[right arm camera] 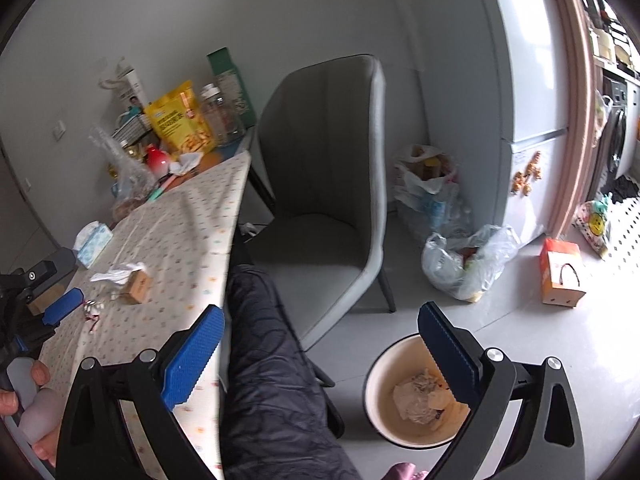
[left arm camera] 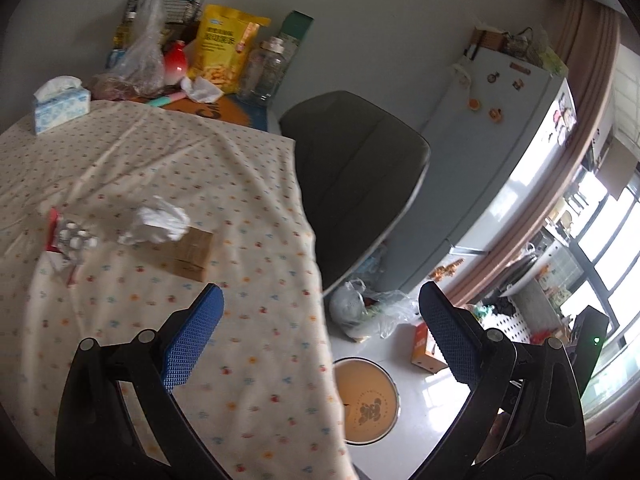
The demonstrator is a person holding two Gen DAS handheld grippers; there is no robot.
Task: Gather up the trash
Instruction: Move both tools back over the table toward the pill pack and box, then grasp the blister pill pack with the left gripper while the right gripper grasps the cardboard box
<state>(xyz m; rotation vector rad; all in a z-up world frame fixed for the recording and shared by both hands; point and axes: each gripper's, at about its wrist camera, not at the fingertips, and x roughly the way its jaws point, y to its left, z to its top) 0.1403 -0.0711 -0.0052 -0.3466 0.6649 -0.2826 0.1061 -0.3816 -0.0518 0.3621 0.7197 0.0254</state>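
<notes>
A crumpled white tissue (left arm camera: 158,222) lies on the patterned tablecloth (left arm camera: 224,184), against a small brown cardboard box (left arm camera: 192,250). A blister pack of pills (left arm camera: 76,238) lies on a red-and-white box at the left. The same tissue (right arm camera: 116,273), box (right arm camera: 137,286) and pills (right arm camera: 93,307) show in the right wrist view. My left gripper (left arm camera: 320,320) is open and empty above the table's right edge. My right gripper (right arm camera: 320,340) is open and empty above the floor, over a round trash bin (right arm camera: 380,392) holding crumpled paper. The bin also shows in the left wrist view (left arm camera: 366,398).
A grey chair (right arm camera: 320,208) stands beside the table. A tissue box (left arm camera: 60,106), snack bag (left arm camera: 226,50), jar and plastic bags crowd the table's far end. Plastic bags (right arm camera: 468,260) and an orange carton (right arm camera: 560,276) sit on the floor by the fridge (left arm camera: 512,160). A person's leg (right arm camera: 272,380) is near the table.
</notes>
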